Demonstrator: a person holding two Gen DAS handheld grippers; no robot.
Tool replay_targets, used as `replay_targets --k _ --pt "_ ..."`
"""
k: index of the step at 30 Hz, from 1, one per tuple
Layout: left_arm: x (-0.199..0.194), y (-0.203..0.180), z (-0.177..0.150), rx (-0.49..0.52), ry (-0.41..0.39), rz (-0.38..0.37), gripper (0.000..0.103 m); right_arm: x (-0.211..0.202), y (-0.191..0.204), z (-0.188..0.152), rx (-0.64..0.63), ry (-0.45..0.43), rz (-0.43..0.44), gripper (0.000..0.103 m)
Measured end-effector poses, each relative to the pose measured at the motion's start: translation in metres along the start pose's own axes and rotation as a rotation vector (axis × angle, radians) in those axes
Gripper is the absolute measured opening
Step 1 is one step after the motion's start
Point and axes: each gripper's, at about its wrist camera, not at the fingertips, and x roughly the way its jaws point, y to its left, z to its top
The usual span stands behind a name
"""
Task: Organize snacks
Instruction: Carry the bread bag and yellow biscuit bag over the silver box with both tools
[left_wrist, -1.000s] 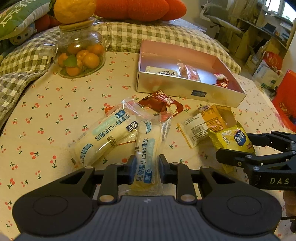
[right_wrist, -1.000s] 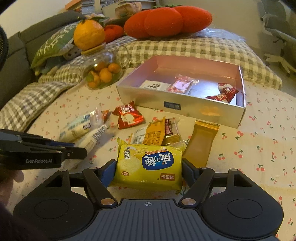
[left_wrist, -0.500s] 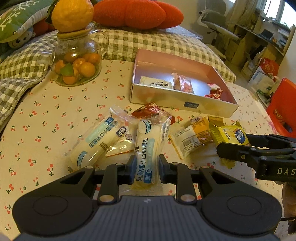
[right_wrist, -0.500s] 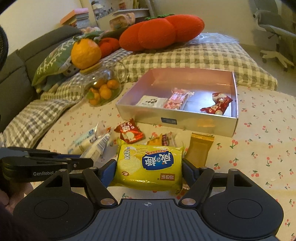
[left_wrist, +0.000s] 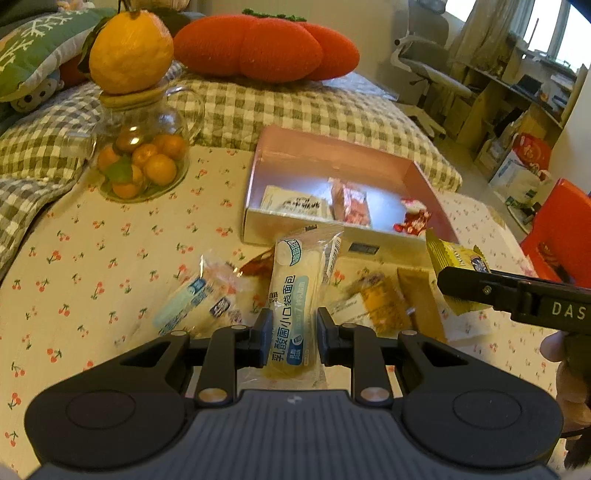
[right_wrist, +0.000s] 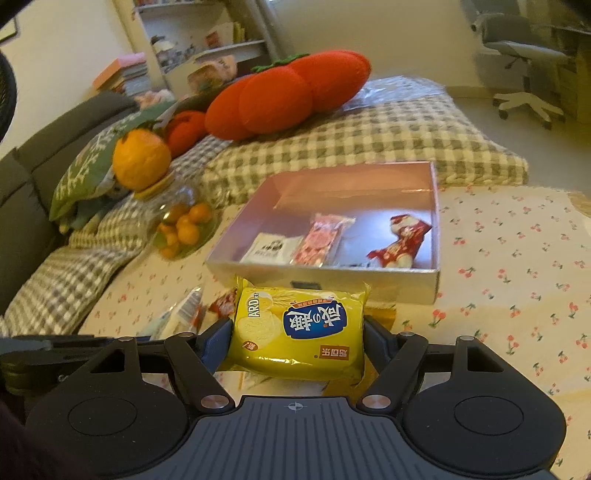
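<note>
Each view looks forward from just behind its own tool, low and close over the cherry-print cover. The left wrist view faces the pink box (left_wrist: 255, 192) ahead and slightly right of its tool; the right wrist view faces the same box (right_wrist: 325, 275) straight ahead. Both share the box, the fruit jar (left_wrist: 142, 158) and the red cushion (right_wrist: 288, 98) beyond it.

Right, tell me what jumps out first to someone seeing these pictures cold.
The yellow cracker packet fills the near middle of the right view, pinched in the right claw, just as the white bread roll stands clamped in the left claw. Beyond both lies the open pink box with three snacks already inside. At the back, a big red tomato cushion sits on the checked blanket.
</note>
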Motion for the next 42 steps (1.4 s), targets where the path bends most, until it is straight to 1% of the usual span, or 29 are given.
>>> replay_targets --k 10,19,23,28,31,35,39,42 --pt "0.010 -0.015 0.023 -0.023 -0.028 -0.009 0.022 0.003 -0.020 0.023 0.097 -0.043 -0.017 0.075" --pt "0.024 -0.017 0.043 -0.080 -0.049 -0.015 0.022 0.014 -0.038 0.039 0.172 -0.068 -0.021 0.075" --pt "0.033 -0.021 0.057 -0.068 -0.068 -0.007 0.022 0.022 -0.046 0.045 0.198 -0.089 -0.013 0.075" --pt "0.053 -0.021 0.075 -0.049 -0.059 0.011 0.022 0.038 -0.054 0.052 0.230 -0.067 0.001 0.075" --pt "0.069 -0.021 0.085 -0.035 -0.047 0.022 0.022 0.047 -0.058 0.063 0.211 -0.066 -0.009 0.075" --pt "0.089 -0.022 0.098 -0.030 -0.048 0.028 0.022 0.063 -0.067 0.077 0.227 -0.056 -0.004 0.075" --pt "0.106 -0.025 0.110 -0.025 -0.051 0.038 0.022 0.080 -0.074 0.091 0.218 -0.050 -0.042 0.075" --pt "0.118 -0.027 0.117 -0.011 -0.054 0.048 0.022 0.092 -0.077 0.100 0.202 -0.043 -0.054 0.075"
